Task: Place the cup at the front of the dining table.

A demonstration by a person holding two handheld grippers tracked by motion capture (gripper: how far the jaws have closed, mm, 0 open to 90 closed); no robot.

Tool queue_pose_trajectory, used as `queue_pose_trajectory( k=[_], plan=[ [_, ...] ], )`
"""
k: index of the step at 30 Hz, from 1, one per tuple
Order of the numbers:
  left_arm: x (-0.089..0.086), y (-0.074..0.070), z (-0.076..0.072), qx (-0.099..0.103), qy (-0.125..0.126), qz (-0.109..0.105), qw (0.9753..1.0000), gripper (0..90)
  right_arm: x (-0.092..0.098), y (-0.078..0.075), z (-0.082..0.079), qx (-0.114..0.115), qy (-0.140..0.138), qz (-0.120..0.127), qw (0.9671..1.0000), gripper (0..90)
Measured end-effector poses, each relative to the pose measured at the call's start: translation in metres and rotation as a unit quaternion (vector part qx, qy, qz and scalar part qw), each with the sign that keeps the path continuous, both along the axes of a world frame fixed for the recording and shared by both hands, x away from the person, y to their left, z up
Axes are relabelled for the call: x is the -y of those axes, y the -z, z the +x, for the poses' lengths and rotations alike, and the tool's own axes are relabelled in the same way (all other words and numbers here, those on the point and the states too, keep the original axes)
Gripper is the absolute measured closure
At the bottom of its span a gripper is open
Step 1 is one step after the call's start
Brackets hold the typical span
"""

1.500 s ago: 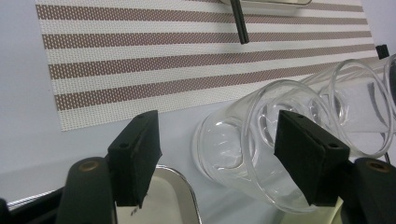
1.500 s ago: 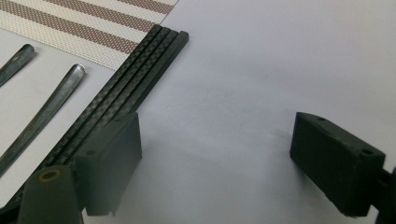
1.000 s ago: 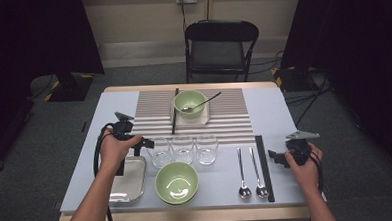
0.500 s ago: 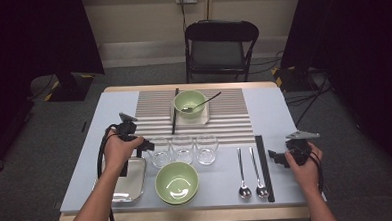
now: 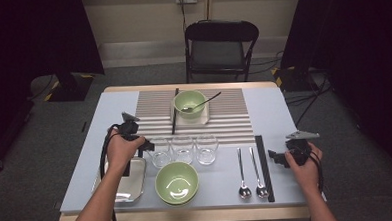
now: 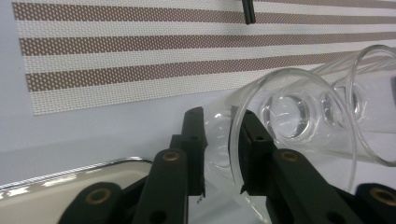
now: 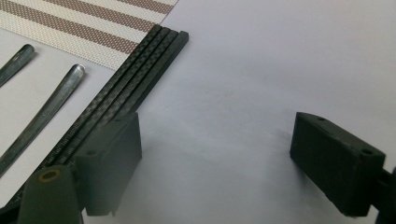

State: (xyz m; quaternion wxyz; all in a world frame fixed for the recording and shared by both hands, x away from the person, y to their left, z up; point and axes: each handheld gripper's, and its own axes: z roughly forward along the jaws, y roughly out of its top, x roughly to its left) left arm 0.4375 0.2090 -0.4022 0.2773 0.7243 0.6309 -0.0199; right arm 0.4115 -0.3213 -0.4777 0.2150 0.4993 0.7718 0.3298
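Glass is what the left gripper [image 6: 219,154] has hold of: its jaws straddle the rim of the nearest glass [image 6: 280,126], one jaw outside the wall and one inside the mouth, closed on the thin wall as far as the left gripper view shows, though the clear wall makes the contact hard to confirm. In the high view this glass [image 5: 159,151] is the leftmost of three in a row, with the second glass [image 5: 182,148] just beyond the jaws and the tray [image 5: 121,180] just behind and below them.

The glass should be light, stiff, slippery and fragile. A rim pinch gives little contact area, so it could pivot or slide between the jaws if lifted fast; squeezing harder risks chipping the rim. A deeper bite down the wall would be safer, with a slow, level lift that keeps it from knocking its neighbour.

The right gripper [image 7: 215,163] hangs idle over the bare surface [image 7: 261,70], its jaws spread wide and holding nothing. A black strip [image 7: 126,84] lies just outside its left jaw, with two spoon handles [image 7: 42,116] farther out on that side.
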Motion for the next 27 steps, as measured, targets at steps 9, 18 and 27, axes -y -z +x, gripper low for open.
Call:
queue_pose_trajectory(
  k=[9, 18, 27],
  plan=[
    [0.0021, -0.0010, -0.0003, 0.002, -0.001, 0.010, 0.9999, 77.4, 0.0000, 0.0000, -0.0001, 0.000, 0.000, 0.000, 1.0000, 15.3],
    [-0.0028, -0.0016, -0.0016, 0.001, -0.001, 0.022, 0.9997, 80.8, 0.0000, 0.0000, 0.0000, 0.000, 0.000, 0.000, 1.0000, 15.3],
    [-0.0065, -0.0006, -0.0034, 0.003, -0.003, 0.032, 0.9995, 83.9, 0.0000, 0.0000, 0.0000, 0.000, 0.000, 0.000, 1.0000, 15.3]
  ],
)
